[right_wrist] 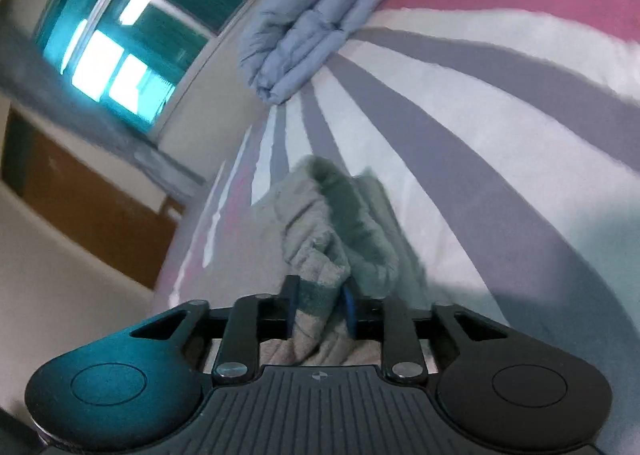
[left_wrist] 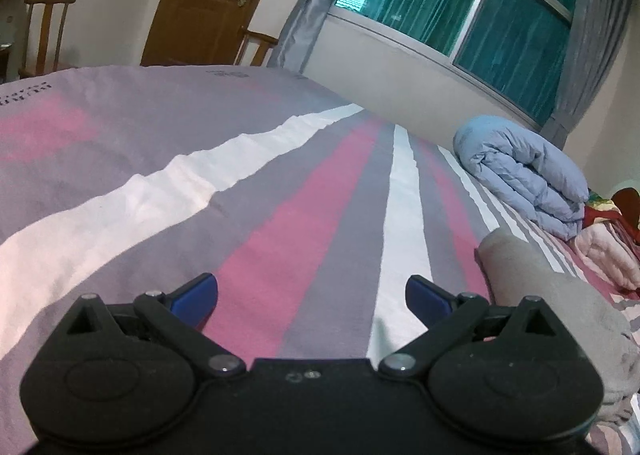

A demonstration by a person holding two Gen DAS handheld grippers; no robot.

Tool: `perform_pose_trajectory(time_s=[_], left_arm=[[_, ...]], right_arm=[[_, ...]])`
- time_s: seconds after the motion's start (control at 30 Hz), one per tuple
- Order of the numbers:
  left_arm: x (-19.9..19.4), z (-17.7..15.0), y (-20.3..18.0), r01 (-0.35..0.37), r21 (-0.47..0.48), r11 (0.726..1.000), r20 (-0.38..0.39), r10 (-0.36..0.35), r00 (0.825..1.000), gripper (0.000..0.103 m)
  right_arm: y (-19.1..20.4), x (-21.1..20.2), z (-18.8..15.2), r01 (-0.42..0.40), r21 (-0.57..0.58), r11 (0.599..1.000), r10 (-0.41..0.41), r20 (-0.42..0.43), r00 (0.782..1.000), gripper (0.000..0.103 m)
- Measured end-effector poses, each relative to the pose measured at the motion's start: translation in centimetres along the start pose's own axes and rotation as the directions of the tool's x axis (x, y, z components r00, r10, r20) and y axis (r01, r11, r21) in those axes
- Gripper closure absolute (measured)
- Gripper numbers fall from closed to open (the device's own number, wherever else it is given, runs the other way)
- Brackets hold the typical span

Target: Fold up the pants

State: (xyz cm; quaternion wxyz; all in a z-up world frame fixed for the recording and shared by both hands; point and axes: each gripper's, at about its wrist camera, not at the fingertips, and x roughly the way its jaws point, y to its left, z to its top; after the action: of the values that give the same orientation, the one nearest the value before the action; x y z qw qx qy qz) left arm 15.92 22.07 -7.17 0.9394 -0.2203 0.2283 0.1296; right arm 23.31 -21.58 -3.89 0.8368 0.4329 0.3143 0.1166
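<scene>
Right wrist view: right gripper pinches soft grey pants bunched on the striped bed. Left gripper is spread, empty. Limp fabric; grab waistband or hem.

No text can be read in either view. The striped grey, pink and white bed sheet carries two small blocks of dark printed characters in the left wrist view, one near its left edge and one near its far edge, but both are too small and blurred to make out a single letter. The ribbed black plastic body of the right-hand device bears only a small round quartered mark, a symbol without letters or numbers.
</scene>
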Motion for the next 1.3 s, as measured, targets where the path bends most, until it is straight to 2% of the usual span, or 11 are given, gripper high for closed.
perform_pose_trajectory(time_s=[0.03,0.1,0.27,0.43,0.5,0.6,0.67,0.73,0.8,0.93,1.3], left_arm=[[0.0,0.0,-0.2,0.002,0.009,1.0,0.001,-0.002,1.0,0.009],[0.1,-0.1,-0.6,0.003,0.021,1.0,-0.003,-0.003,1.0,0.009],[-0.5,-0.4,-1.9,0.091,0.054,0.994,0.005,-0.092,0.996,0.009],[-1.4,-1.5,-4.8,0.125,0.168,0.978,-0.019,-0.124,0.992,0.009],[-1.9,-1.8,-5.4,0.139,0.194,0.971,-0.01,-0.14,0.99,0.009],[-2.5,-2.2,-5.9,0.116,0.218,0.969,0.01,-0.121,0.993,0.009],[-2.2,-2.2,-5.9,0.098,0.222,0.97,0.008,-0.103,0.995,0.009],[-1.8,-2.0,-5.9,0.09,0.215,0.973,-0.006,-0.091,0.996,0.009],[-1.5,-1.8,-5.7,0.091,0.194,0.977,-0.016,-0.09,0.996,0.009],[-1.3,-1.7,-5.4,0.084,0.172,0.981,-0.023,-0.081,0.996,0.009],[-0.8,-1.7,-5.0,0.072,0.138,0.988,-0.045,-0.066,0.997,0.009]], right_arm=[[0.0,-0.8,-0.2,-0.013,-0.003,1.0,0.014,0.036,0.999,0.031],[0.1,-1.7,-0.5,-0.007,0.008,1.0,0.006,0.066,0.998,0.018],[-0.5,0.0,-0.4,-0.022,0.045,0.999,0.023,-0.01,1.0,0.019],[0.5,4.1,-0.2,0.016,0.018,1.0,-0.014,-0.104,0.994,0.055],[1.8,4.7,0.2,0.029,-0.039,0.999,-0.033,-0.125,0.992,0.061],[3.7,1.7,1.0,-0.155,-0.015,0.988,0.155,-0.024,0.988,0.062],[3.7,0.1,1.0,-0.191,-0.001,0.982,0.191,0.045,0.981,0.062],[1.4,0.3,0.5,-0.142,0.04,0.989,0.138,0.084,0.987,0.062],[-2.0,3.0,-0.2,0.038,0.129,0.991,-0.035,-0.031,0.999,0.062],[-3.0,2.3,0.2,-0.024,0.062,0.998,0.027,-0.061,0.998,0.052],[-0.9,3.1,-0.9,-0.048,0.015,0.999,0.05,-0.113,0.992,0.057]])
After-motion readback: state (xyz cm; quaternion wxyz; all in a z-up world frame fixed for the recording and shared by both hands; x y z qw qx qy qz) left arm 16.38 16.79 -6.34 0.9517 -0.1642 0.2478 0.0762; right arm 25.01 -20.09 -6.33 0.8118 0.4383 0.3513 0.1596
